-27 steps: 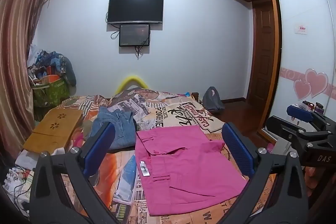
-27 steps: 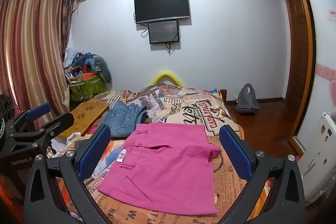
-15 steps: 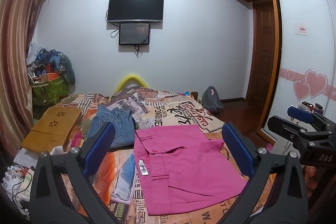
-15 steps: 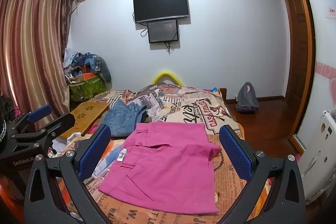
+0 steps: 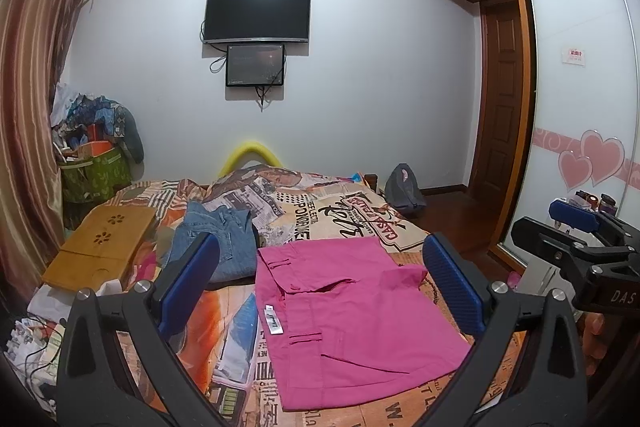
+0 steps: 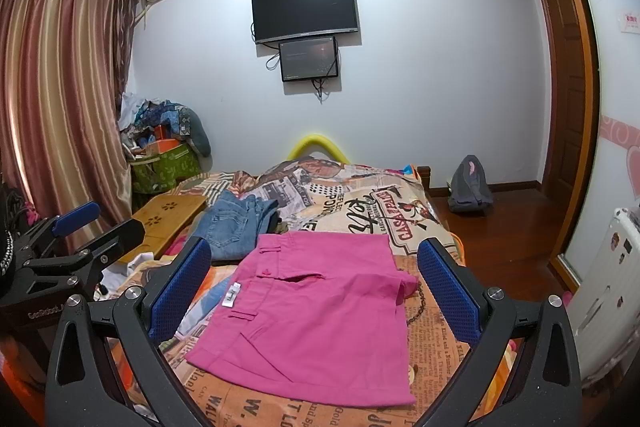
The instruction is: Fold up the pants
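Note:
Pink pants (image 5: 352, 311) lie folded into a rough rectangle on the printed bedspread (image 5: 352, 219), white label showing at their left edge. They also show in the right wrist view (image 6: 320, 311). My left gripper (image 5: 320, 291) is open and empty, held above the pants. My right gripper (image 6: 314, 295) is open and empty too, above the pants. Each gripper shows at the edge of the other's view, apart from the cloth.
Folded blue jeans (image 5: 218, 239) lie just beyond the pink pants on the left. A wooden lap tray (image 5: 104, 247) sits at the bed's left side. A green bag of clutter (image 5: 94, 171) stands by the curtain. A grey backpack (image 5: 404, 191) is on the floor right.
Both views have tilted and lifted very slightly. The pants lie the same and both grippers stay open.

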